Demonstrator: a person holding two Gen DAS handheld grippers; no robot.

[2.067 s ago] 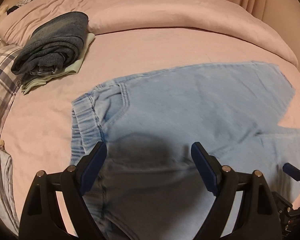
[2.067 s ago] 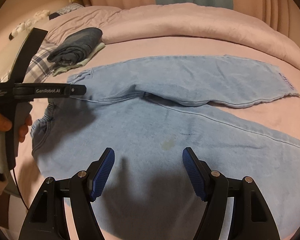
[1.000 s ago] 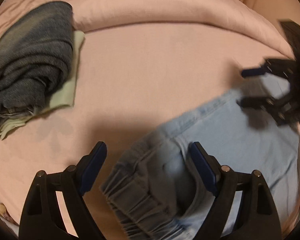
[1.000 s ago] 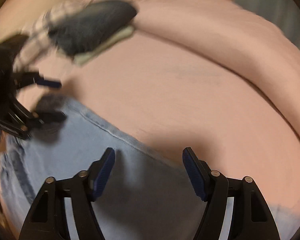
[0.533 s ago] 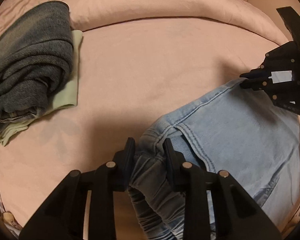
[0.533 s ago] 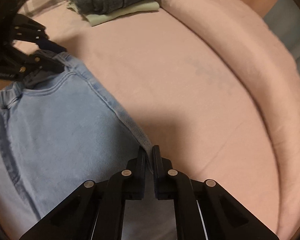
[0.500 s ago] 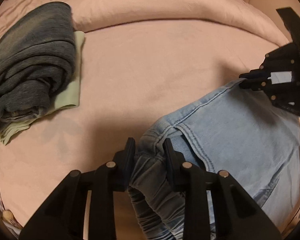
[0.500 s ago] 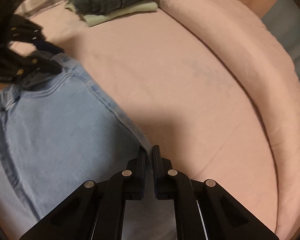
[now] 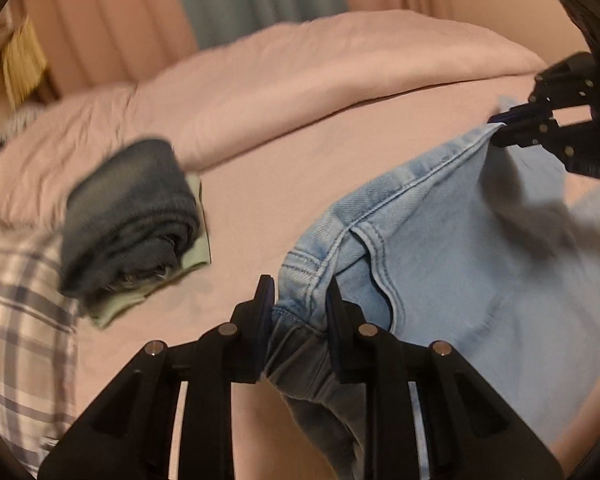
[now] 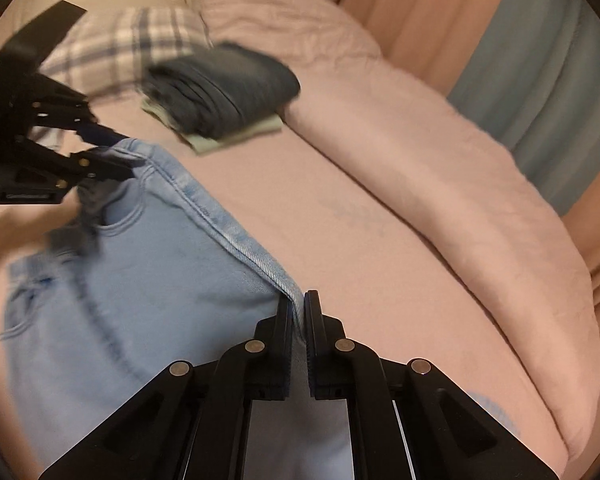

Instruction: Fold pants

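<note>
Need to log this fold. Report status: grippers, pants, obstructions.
Left gripper shut on pants at the waistband. Right gripper shut on the side seam. Pants raised between both, over the bed. Folded stack off to the left, apart.

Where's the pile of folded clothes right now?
The folded clothes sit on the pink bed, left of the light blue jeans in the left wrist view, beside the plaid pillow.
</note>
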